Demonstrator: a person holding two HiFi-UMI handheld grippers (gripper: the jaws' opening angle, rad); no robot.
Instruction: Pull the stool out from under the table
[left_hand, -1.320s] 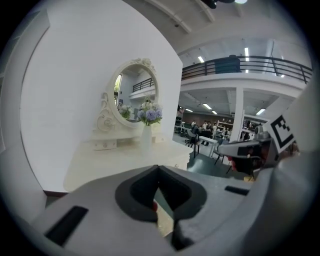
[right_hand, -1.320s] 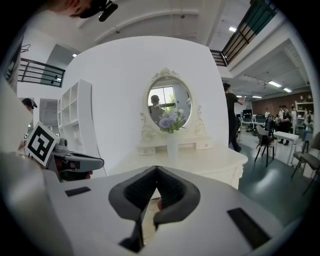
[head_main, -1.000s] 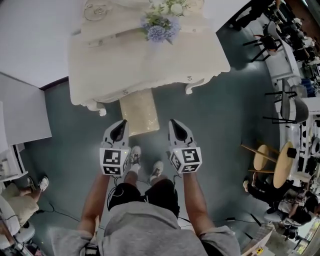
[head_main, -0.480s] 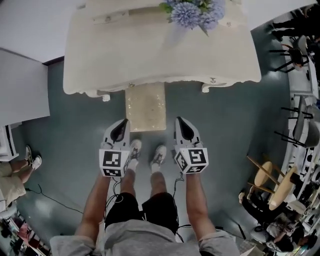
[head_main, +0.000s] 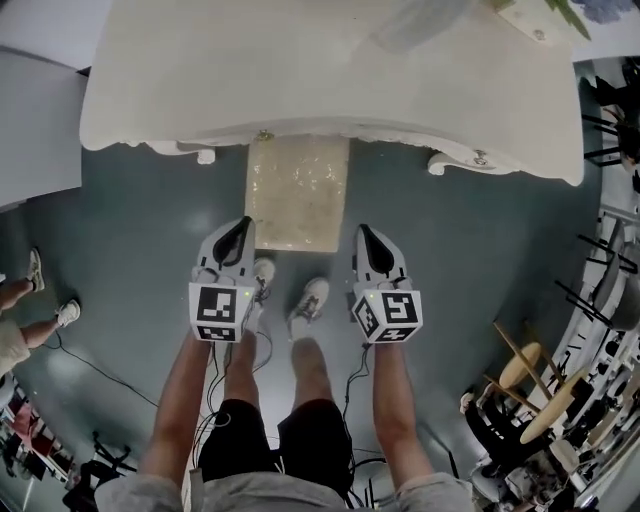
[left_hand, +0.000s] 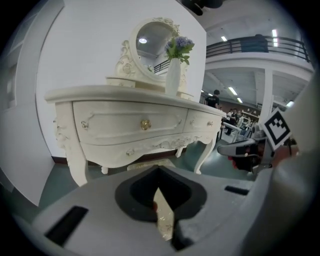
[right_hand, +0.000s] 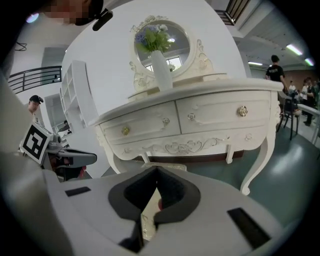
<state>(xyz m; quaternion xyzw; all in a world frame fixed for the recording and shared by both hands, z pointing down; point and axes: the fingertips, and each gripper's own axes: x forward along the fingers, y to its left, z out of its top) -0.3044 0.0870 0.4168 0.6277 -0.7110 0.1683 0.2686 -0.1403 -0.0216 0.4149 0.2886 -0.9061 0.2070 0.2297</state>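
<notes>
Shoes (head_main: 311, 297) nearest: a white pair on the grey-green floor (head_main: 140, 240), toes pointing at the furniture.

Left gripper (head_main: 240, 228) and right gripper (head_main: 366, 236) are held side by side, one outside each foot, both aimed forward and down. Each gripper's own view shows its jaws pressed together with nothing clamped (only a thin slit, with pale stool surface showing behind it).

Stool (head_main: 297, 195): just beyond the gripper tips, between them, not touched.
- Rectangular top, long axis running from the person toward the table (head_main: 300, 90).
- Near short end sticks out toward the feet; far end is tucked under the table's front edge.
- Colour cream, surface speckled with a faint glitter. Legs not visible from above.

Table: cream-white with a wavy front edge, spanning most of the head view.

View differences:
- Head view gives the stool's full outline and the bare tabletop, but not the table's front.
- Both gripper views give that front: drawers with gold knobs (left_hand: 145, 124), carved trim, curved legs (right_hand: 256, 165), an oval mirror (left_hand: 150, 42), and a white vase (right_hand: 161, 70) of purple flowers.
- In the gripper views the stool is only a strip below the table.
- Each gripper view catches the other gripper at its edge.
</notes>
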